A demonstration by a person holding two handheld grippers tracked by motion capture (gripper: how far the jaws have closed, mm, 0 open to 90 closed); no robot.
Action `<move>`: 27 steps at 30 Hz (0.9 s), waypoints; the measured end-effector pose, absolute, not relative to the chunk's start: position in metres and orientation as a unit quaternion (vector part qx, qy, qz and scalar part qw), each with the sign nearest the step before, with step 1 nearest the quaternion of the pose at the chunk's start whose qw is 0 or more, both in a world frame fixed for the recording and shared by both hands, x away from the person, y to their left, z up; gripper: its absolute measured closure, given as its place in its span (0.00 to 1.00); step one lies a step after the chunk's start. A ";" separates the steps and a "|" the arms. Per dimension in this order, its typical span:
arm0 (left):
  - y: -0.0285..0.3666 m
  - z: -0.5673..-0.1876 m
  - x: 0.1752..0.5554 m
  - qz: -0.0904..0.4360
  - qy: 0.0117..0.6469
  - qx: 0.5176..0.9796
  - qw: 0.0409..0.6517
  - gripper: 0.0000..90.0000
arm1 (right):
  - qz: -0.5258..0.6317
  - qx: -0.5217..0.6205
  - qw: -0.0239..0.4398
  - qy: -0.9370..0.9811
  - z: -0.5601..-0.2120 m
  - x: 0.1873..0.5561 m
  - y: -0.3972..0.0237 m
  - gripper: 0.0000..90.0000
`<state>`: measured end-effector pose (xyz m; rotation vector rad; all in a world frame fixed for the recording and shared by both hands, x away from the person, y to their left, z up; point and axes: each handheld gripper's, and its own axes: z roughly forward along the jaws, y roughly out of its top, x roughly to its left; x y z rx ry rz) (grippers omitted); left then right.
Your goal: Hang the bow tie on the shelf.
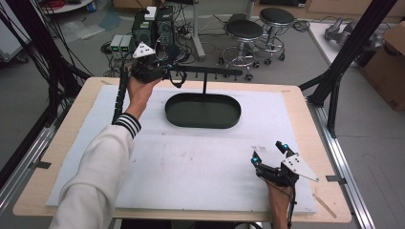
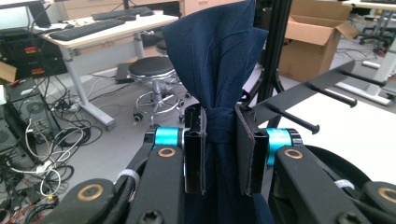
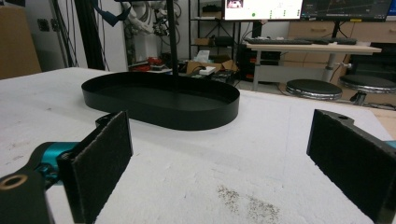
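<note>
Nearest the lens in the left gripper view, two black jaws pinch a dark navy cloth [image 2: 219, 84], bunched to a narrow waist between the pads [image 2: 243, 154]; its long axis runs along the jaws, with the pleated folds fanning out past the tips and the rest passing back between the gripper's arms. From the high view, the left gripper [image 1: 165, 71] is held up at the far left of the table, at the left end of a black rack bar [image 1: 210, 70] whose short pegs stick out in a row; the cloth there is a dark bunch at the gripper's tip, touching or just beside the bar's end, too small to tell which. A thin post carries the bar above an oval black tray [image 1: 203, 110] that rests on a white sheet [image 1: 191, 162] covering a pale wooden table [image 1: 305, 109]. Farther right, the right gripper [image 1: 270, 151] sits low near the table's front right corner, jaws spread wide with nothing between them, pointing toward the tray and well apart from it; a faint speckled stain marks the sheet before it. Beyond the table lie a grey floor, tangled cables, round black stools [image 1: 244, 29] and cardboard boxes.
</note>
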<state>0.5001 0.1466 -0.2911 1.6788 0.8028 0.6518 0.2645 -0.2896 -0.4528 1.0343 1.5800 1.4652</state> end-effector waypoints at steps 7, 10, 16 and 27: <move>0.148 -0.295 0.500 0.282 0.337 0.720 0.537 0.83 | 0.571 0.402 0.367 0.615 -0.453 0.264 -0.290 0.07; 0.155 -0.302 0.499 0.282 0.349 0.709 0.544 0.83 | 0.571 0.402 0.368 0.614 -0.453 0.264 -0.290 0.07; 0.171 -0.322 0.497 0.270 0.373 0.699 0.547 0.83 | 0.571 0.402 0.369 0.614 -0.453 0.264 -0.290 0.07; 0.176 -0.343 0.492 0.254 0.384 0.687 0.562 0.83 | 0.570 0.401 0.370 0.614 -0.453 0.264 -0.289 0.07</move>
